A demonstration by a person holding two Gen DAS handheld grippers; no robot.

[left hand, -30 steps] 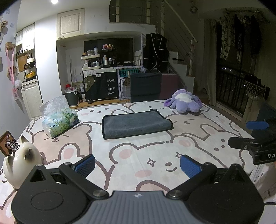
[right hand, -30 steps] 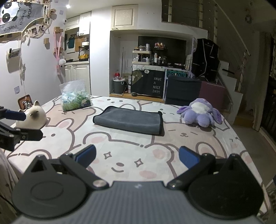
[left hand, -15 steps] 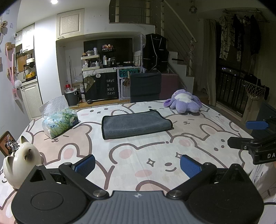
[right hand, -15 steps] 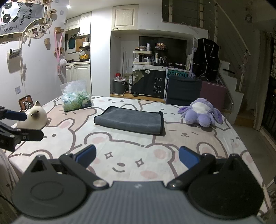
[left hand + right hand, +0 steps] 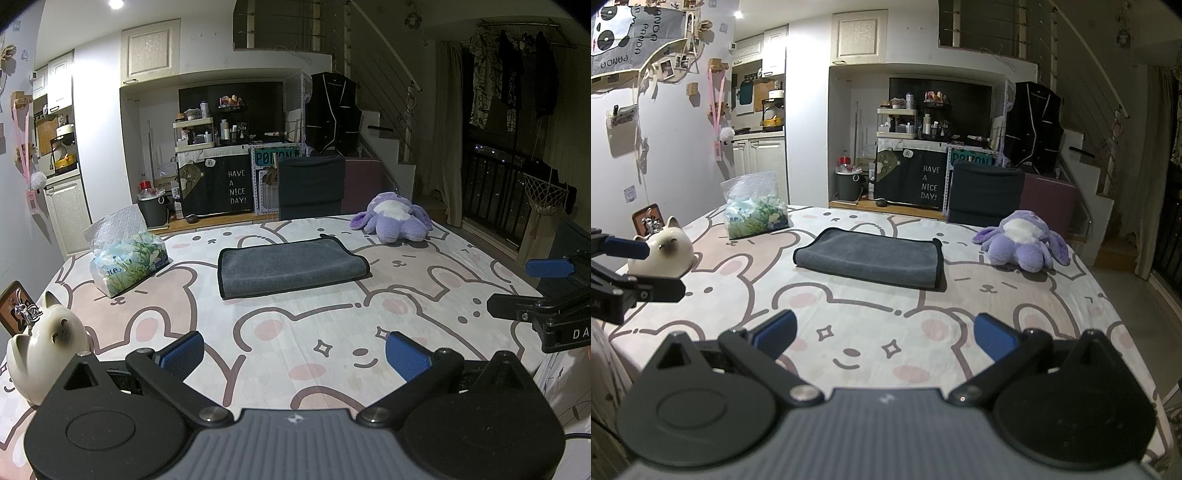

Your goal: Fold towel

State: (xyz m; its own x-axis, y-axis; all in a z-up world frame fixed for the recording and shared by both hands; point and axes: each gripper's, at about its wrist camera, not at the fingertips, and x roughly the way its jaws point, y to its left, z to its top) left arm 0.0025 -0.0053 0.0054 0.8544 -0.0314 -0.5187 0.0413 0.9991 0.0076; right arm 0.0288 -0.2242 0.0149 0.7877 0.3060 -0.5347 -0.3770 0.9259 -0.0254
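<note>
A dark grey towel (image 5: 290,266) lies folded flat in the middle of the table, on the bear-print cloth (image 5: 280,332); it also shows in the right wrist view (image 5: 873,256). My left gripper (image 5: 295,356) is open and empty, over the table's near edge, well short of the towel. My right gripper (image 5: 884,338) is open and empty, also near the front edge. The right gripper shows at the right edge of the left wrist view (image 5: 532,295), and the left gripper at the left edge of the right wrist view (image 5: 631,269).
A tissue pack (image 5: 127,260) stands left of the towel. A white cat figurine (image 5: 46,349) and a small framed picture (image 5: 16,306) sit at the near left. A purple plush toy (image 5: 395,221) lies at the far right. A dark chair (image 5: 310,186) stands behind the table.
Both grippers have stayed open and nearly still; the views shift only slightly. The towel has not moved.
</note>
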